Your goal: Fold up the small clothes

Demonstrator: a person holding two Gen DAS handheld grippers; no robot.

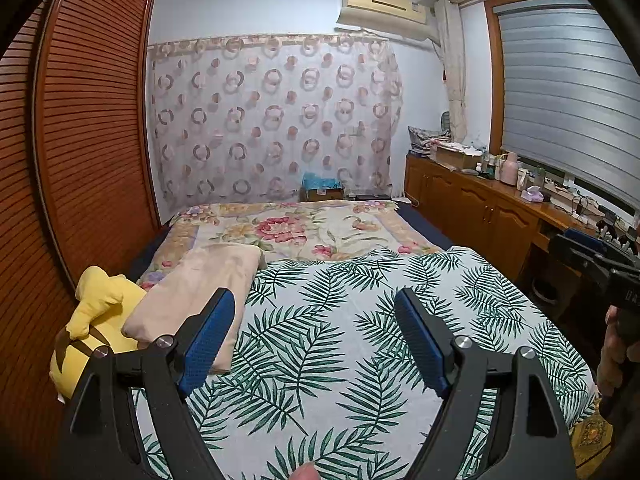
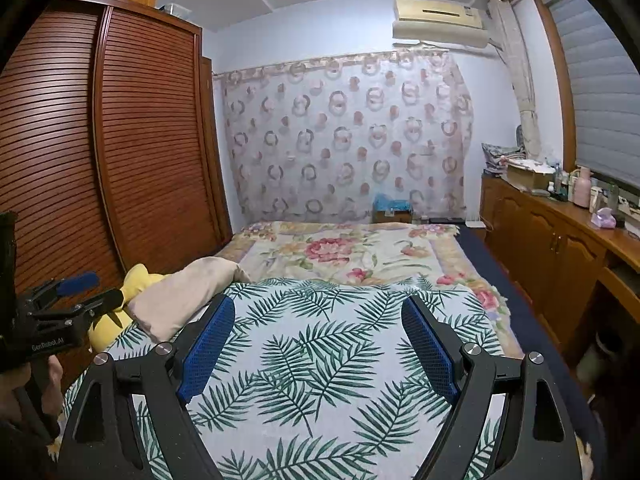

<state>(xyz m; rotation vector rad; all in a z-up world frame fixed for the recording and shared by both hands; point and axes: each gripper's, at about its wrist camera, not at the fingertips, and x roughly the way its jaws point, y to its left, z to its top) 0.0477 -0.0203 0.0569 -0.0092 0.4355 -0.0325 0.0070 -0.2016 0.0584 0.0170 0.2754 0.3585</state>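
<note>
Both the left tool (image 1: pixel 316 336) and right tool (image 2: pixel 318 340) hover wide open and empty over the leaf-print bedspread (image 1: pixel 340 320), no small garment visible, so the next move is apparently fetching one.

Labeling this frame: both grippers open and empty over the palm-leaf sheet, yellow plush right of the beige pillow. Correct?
One error: the yellow plush lies left of the beige pillow, as the left wrist view shows. Left gripper and right gripper are open and empty over the palm-leaf sheet.

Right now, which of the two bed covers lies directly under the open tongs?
The palm-leaf cover, green fronds on white; the floral blanket lies beyond it, toward the curtain.
</note>
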